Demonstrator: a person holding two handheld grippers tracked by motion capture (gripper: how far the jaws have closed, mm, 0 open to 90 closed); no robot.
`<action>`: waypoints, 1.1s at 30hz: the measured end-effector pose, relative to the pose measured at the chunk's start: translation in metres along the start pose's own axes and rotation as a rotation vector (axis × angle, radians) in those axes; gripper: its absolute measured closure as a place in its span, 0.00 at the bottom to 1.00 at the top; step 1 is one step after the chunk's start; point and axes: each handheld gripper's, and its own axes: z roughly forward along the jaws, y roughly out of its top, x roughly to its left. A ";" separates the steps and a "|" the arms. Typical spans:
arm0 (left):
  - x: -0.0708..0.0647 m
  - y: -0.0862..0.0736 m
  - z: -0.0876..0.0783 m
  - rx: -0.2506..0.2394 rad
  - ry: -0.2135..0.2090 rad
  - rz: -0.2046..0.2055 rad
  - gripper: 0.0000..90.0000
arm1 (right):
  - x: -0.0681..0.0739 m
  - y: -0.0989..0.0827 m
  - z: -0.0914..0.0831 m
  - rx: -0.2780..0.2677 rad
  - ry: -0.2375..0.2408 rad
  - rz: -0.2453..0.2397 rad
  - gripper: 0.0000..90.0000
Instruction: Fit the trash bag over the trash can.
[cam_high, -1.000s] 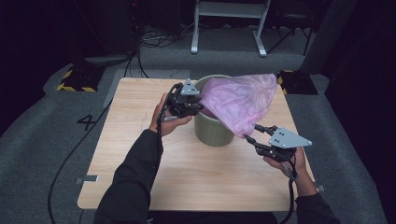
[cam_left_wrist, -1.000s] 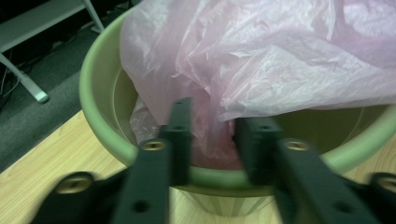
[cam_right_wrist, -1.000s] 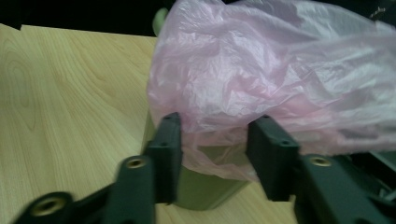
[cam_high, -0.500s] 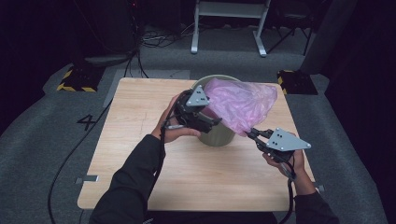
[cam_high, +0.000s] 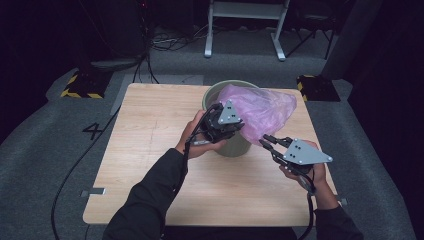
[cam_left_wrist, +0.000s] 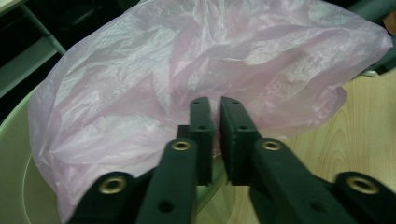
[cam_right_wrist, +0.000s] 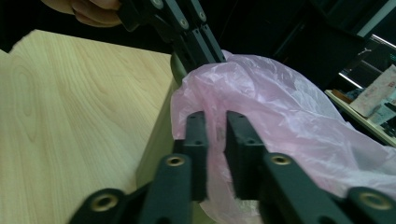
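A pale green bin (cam_high: 235, 146) stands on the wooden table (cam_high: 150, 150) with a pink plastic bag (cam_high: 265, 110) bunched over its top and spilling right. My left gripper (cam_high: 242, 126) reaches across the bin's near rim. Its jaws have just been closing, and in the left gripper view my left gripper (cam_left_wrist: 218, 105) is shut on a fold of the bag (cam_left_wrist: 140, 84). My right gripper (cam_high: 266, 142) is at the bag's lower right corner. Its jaws have just been opening: in the right gripper view my right gripper (cam_right_wrist: 215, 119) shows a gap with bag film (cam_right_wrist: 280, 107) lying loosely in it.
The bin sits toward the table's far right. Bare wood spreads left of it and in front. The floor around is dark carpet with cables (cam_high: 145, 75), a yellow-striped block (cam_high: 80, 85) at the far left and a white frame (cam_high: 245, 30) behind the table.
My left gripper has moved right from the bin's left rim to the bag's near side and closed on it. The bag has bunched up more. The right hand has hardly moved.
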 end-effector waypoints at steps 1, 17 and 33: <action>0.000 -0.001 -0.001 -0.002 0.000 0.003 0.96 | 0.000 0.001 0.000 -0.006 -0.001 0.004 0.76; 0.012 -0.032 -0.030 -0.074 -0.015 -0.056 0.96 | -0.018 -0.002 0.003 0.019 0.015 0.159 0.43; 0.013 -0.047 -0.045 -0.087 -0.029 -0.079 0.69 | -0.024 0.010 0.026 0.047 0.022 0.104 0.69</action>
